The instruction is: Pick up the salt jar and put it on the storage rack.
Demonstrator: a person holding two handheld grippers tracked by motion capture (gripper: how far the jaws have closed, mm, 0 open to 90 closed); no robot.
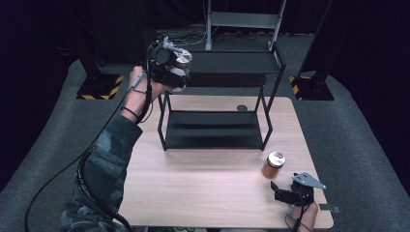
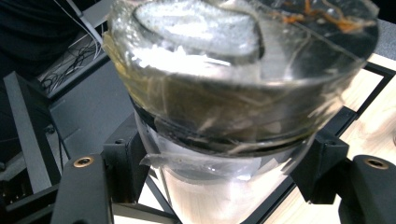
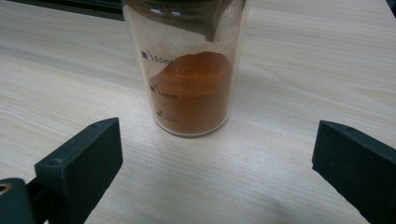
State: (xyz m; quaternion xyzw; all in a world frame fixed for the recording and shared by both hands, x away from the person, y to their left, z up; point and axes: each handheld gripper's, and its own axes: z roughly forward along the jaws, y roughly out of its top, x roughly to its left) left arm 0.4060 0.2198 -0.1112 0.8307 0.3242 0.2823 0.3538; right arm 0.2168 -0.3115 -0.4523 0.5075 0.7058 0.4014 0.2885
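My left gripper (image 1: 180, 67) is raised over the left end of the rack (image 1: 212, 137), level with its top shelf, and its jaws are clamped on a clear jar (image 1: 183, 59). In the left gripper view that jar (image 2: 243, 88) sits right between the jaws, close against the camera, its wide capped end toward the lens and its body pinched on both sides. Through the glass I see something pale and a few orange strands, too blurred to name.

My right gripper (image 1: 282, 191) rests low at the table's (image 1: 203, 188) near right corner, jaws spread wide with nothing between them. The spice jar (image 1: 273, 165) stands upright on the table just beyond its tips, apart from them. In the right gripper view this spice jar (image 3: 187, 70) stands straight ahead, centred between the two jaws but farther out. It is a clear glass with volume marks, holding orange-brown powder that slopes up to somewhere between the two upper marks.

The black two-shelf rack stands at the table's far middle, both shelves bare. It lies well behind the spice jar and directly below and beside the jar that I hold. Bare wood lies between my right jaws and the spice jar.
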